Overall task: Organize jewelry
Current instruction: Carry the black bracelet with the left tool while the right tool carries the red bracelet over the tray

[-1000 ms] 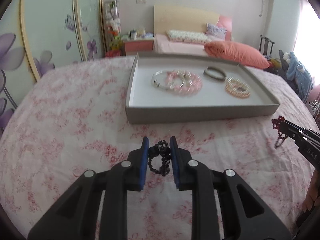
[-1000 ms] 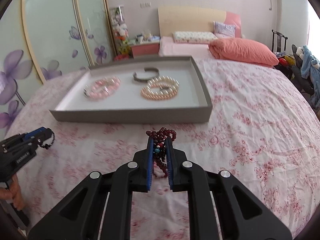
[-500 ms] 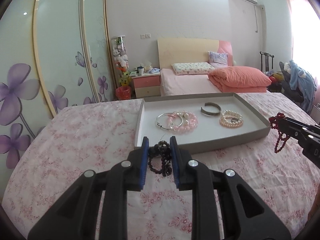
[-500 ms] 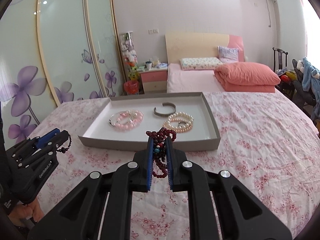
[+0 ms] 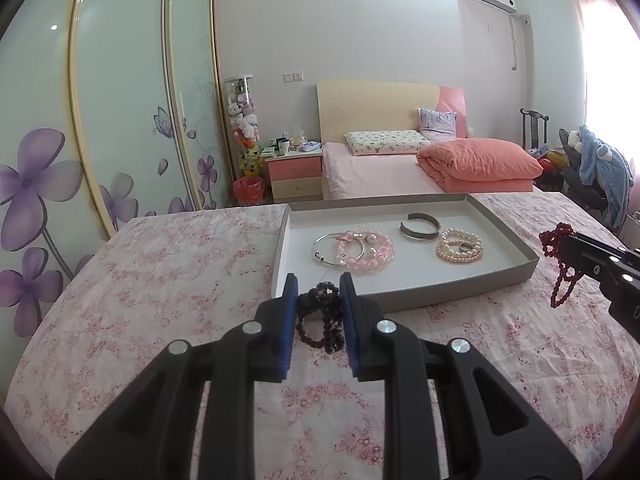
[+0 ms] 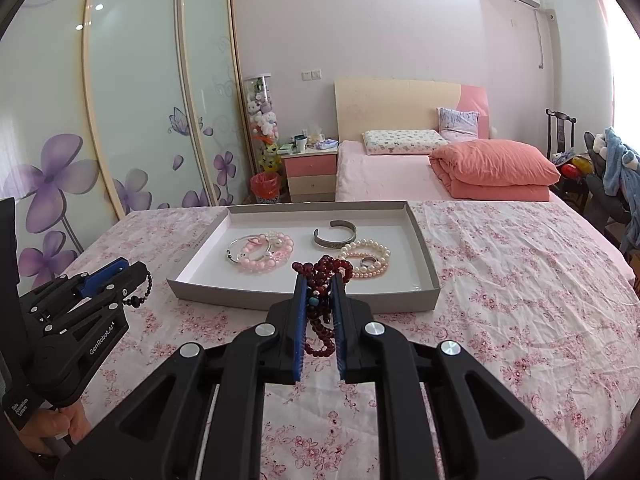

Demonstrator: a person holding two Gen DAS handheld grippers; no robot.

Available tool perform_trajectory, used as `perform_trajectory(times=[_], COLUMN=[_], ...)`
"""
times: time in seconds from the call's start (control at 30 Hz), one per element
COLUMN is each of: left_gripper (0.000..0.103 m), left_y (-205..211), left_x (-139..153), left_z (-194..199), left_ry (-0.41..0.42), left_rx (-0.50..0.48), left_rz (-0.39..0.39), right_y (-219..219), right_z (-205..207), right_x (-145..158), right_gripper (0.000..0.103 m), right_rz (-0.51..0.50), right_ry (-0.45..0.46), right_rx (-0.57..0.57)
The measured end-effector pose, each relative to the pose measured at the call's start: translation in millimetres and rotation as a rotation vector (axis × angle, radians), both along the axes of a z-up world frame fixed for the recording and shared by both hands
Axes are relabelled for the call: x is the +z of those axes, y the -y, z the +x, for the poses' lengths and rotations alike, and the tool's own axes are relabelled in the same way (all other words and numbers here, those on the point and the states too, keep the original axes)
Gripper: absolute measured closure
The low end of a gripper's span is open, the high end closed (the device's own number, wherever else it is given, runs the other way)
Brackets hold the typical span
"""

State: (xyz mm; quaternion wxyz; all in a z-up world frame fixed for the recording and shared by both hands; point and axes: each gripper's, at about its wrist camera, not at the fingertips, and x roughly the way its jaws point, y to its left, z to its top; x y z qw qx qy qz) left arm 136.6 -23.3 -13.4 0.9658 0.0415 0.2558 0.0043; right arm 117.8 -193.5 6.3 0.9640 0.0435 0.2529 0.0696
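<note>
My left gripper (image 5: 319,286) is shut on a black bead bracelet (image 5: 320,320), held above the pink flowered bedspread just short of a grey tray (image 5: 460,286). My right gripper (image 6: 319,282) is shut on a dark red bead bracelet (image 6: 320,276) that hangs in loops between its blue pads. Inside the tray (image 6: 424,240) lie a pink bead bracelet (image 6: 260,258) with a silver bangle (image 5: 332,246), a metal cuff (image 6: 335,234) and a pearl bracelet (image 6: 366,260). Each gripper shows in the other's view: right gripper (image 5: 560,240), left gripper (image 6: 136,276).
The flowered bedspread (image 6: 520,300) spreads wide around the tray. Beyond it stand a second bed with an orange quilt (image 6: 496,168), a pink nightstand (image 6: 310,176), a red bin (image 6: 265,184) and sliding wardrobe doors (image 6: 120,120) on the left. A hand (image 6: 60,424) grips the left tool.
Both grippers have risen and tilted up with their bracelets, so the tray looks lower and more of the room shows. Neither grip has changed.
</note>
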Motion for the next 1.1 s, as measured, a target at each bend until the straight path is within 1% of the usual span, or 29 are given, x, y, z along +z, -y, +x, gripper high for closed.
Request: perform_trajectory(times=[0.13,0.33,0.43,0.57,0.8,1.1], left_gripper=[0.081,0.081,0.081,0.081,0.081,0.081], left_y=[1,4,7,10,12,18], left_x=[3,15,21,25,21,5], left_z=[0,8,16,31,75,127], left_ry=[0.010,0.045,0.070,0.085,0.050,0.014], left_rx=[-0.004,-0.013,-0.021,-0.028,-0.038,-0.054], left_rz=[-0.003,-0.018,-0.023,-0.033,-0.068,-0.056], right_y=[2,6,7,9,10,9], right_z=[0,6,17,36,77,121], right_x=[5,20,27,31,25,5], right_gripper=[0.090,0.090,0.090,0.090,0.090,0.090], right_rz=[0.005,0.015,0.014,0.030,0.051,0.073], right_ry=[0.020,0.093,0.126,0.140,0.115,0.046], right_rx=[-0.006,-0.021,-0.022,-0.025,-0.026,-0.034])
